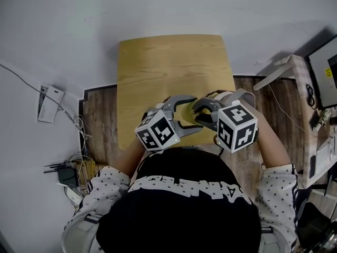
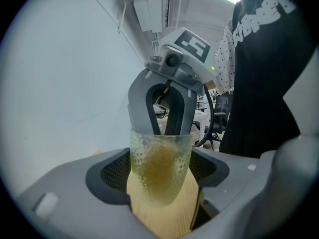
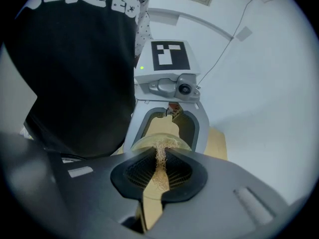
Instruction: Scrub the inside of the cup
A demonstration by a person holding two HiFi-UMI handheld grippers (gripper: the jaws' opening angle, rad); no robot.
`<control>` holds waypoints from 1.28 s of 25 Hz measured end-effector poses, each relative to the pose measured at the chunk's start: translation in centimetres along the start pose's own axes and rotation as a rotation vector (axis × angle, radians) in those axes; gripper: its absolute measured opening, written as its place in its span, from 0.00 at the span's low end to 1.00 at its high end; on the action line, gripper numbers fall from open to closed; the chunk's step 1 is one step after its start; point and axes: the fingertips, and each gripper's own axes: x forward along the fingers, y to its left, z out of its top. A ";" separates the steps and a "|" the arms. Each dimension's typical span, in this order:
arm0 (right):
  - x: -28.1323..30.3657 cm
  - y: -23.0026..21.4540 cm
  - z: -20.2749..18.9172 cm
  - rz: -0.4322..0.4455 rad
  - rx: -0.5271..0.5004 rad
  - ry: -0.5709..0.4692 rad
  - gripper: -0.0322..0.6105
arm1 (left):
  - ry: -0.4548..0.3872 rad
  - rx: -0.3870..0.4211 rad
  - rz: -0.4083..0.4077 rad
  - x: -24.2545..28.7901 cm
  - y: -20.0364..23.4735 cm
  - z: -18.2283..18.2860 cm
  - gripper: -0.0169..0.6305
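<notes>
over a wooden table [image 1: 168,62], left gripper [image 2: 159,176] fingers [image 2: 112,176] clamp the frosted cup [image 2: 159,153], right gripper [image 3: 159,176] fingers [image 3: 134,173] pinch a fibrous scrubber [image 3: 160,156].

Dimpled translucent cup [image 2: 160,168] (glassy), straw-like fibrous scrubber [image 3: 160,164], matt wood-grain table [image 1: 168,62]

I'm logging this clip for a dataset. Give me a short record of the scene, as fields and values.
setting: wooden table, both grippers held above its near edge
left gripper: shut on cup, translucent and dimpled
right gripper: shut on scrubber, a tuft of tan fibres
scrubber position: pushed into the cup's mouth
task stage: scrubbing looks under way
</notes>
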 end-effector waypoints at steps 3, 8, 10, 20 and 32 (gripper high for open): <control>0.0 0.3 -0.2 0.011 -0.057 0.011 0.13 | 0.006 0.001 -0.007 0.2 -0.1 0.0 0.59; 0.3 0.0 -0.4 -0.008 -0.081 0.027 0.13 | 0.024 0.024 0.012 0.2 0.3 -0.3 0.59; 0.3 -0.2 -0.5 -0.018 -0.076 0.031 0.13 | 0.026 0.023 0.023 0.2 0.5 -0.4 0.59; -0.9 -1.1 0.1 -0.081 -0.040 -0.022 0.14 | 0.014 0.001 0.100 -0.6 1.8 -0.8 0.59; -3.1 -2.2 1.1 -0.165 0.060 -0.128 0.14 | 0.019 -0.032 0.180 -1.7 2.9 -2.0 0.59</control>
